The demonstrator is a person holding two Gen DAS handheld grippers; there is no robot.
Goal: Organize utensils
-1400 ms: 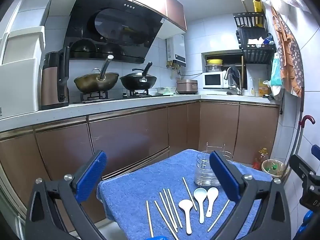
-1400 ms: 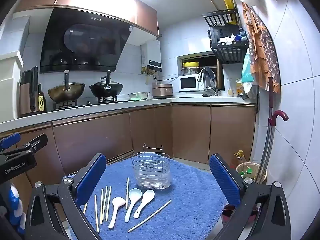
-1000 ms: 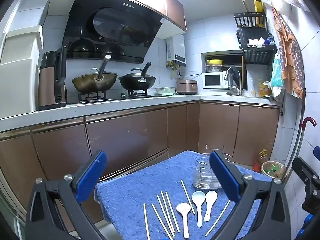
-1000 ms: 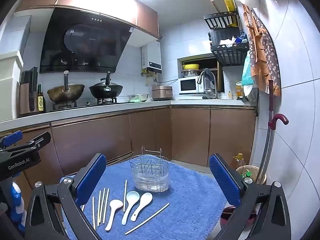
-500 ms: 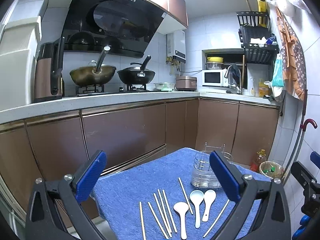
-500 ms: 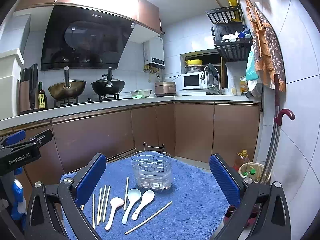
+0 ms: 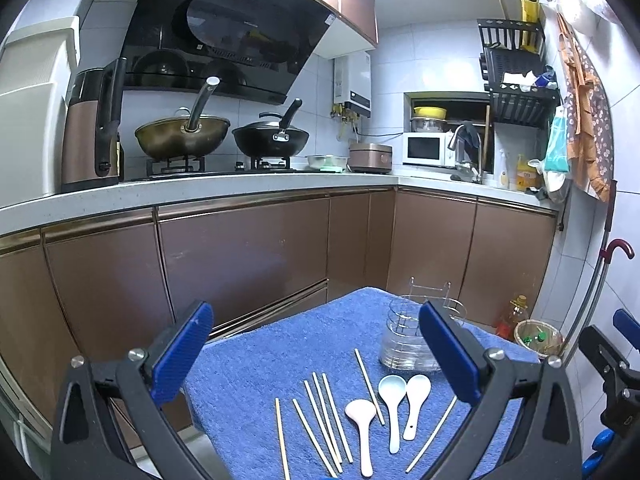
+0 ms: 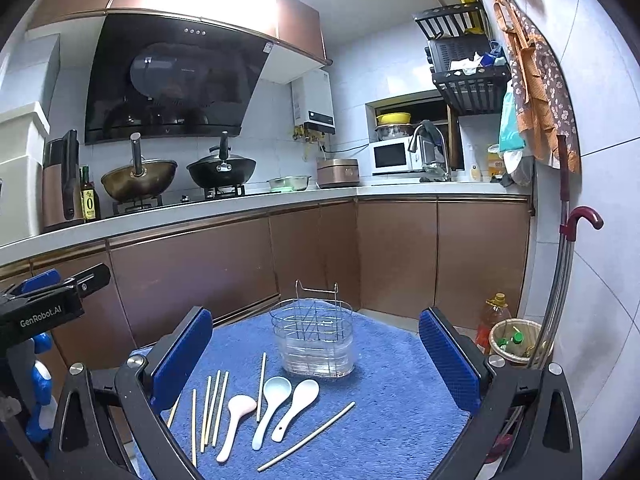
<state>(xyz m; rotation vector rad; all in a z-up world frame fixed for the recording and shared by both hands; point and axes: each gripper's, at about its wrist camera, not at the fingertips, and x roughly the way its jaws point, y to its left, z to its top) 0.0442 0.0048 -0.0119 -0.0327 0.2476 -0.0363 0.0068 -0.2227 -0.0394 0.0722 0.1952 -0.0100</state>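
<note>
Blue towel (image 8: pixel 384 400): both grippers wide, empty; oil bottle (image 8: pixel 89 196) visible only from right wrist.

On the blue towel (image 8: pixel 384 408) — three spoons (image 8: pixel 272 400), seven chopsticks (image 8: pixel 212 412), one wire holder (image 8: pixel 316 336).

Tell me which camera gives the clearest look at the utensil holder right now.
The right wrist view: the utensil holder stands whole and unblocked between the open right claw fingers, wire dividers visible. In the left wrist view the holder is partly hidden behind a finger of the open left claw.
</note>
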